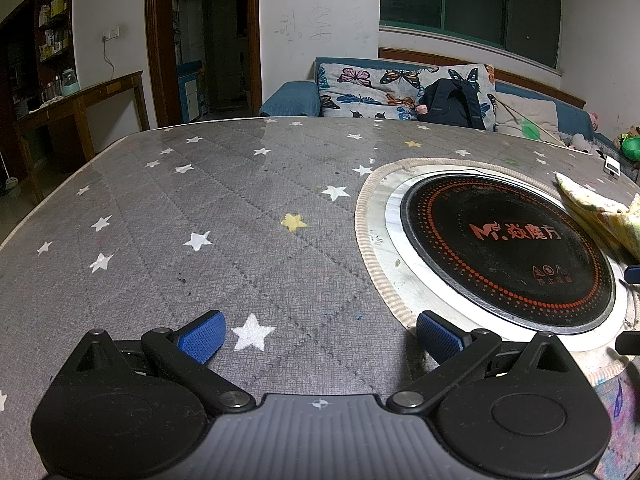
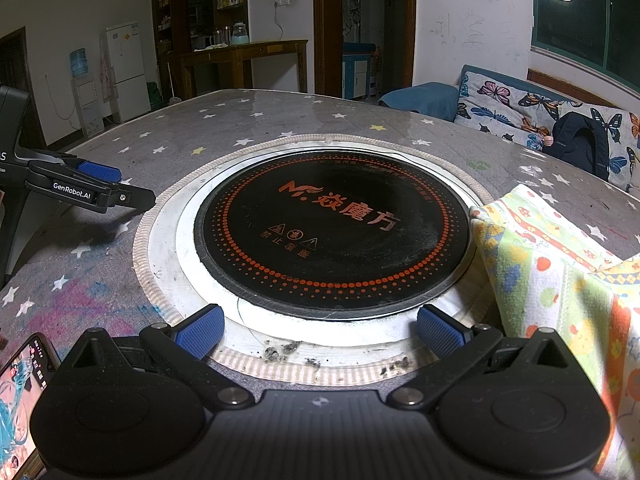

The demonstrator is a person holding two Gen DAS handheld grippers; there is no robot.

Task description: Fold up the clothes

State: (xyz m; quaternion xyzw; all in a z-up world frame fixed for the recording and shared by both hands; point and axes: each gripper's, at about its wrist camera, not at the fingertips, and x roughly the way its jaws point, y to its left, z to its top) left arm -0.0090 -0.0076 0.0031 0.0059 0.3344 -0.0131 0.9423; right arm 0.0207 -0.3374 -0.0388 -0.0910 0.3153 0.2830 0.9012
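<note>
The left gripper (image 1: 318, 336) hovered over the grey starred worktop (image 1: 200, 208), fingers spread and empty. The right gripper (image 2: 320, 332) hung at the hob (image 2: 332, 228) rim, fingers likewise spread. The patterned cloth (image 2: 560, 280) lay rumpled right of the hob, untouched.

Left gripper (image 1: 318, 338): black linkage arms, round silver pivot screws, ribbed grey housing bearing a white crosshair mark.
Left fingertips (image 1: 202, 336): blue ribbed pads.
Right gripper (image 2: 318, 330): same black build, blue pads.
Side marking: white "GenRobot.AI" lettering.
</note>
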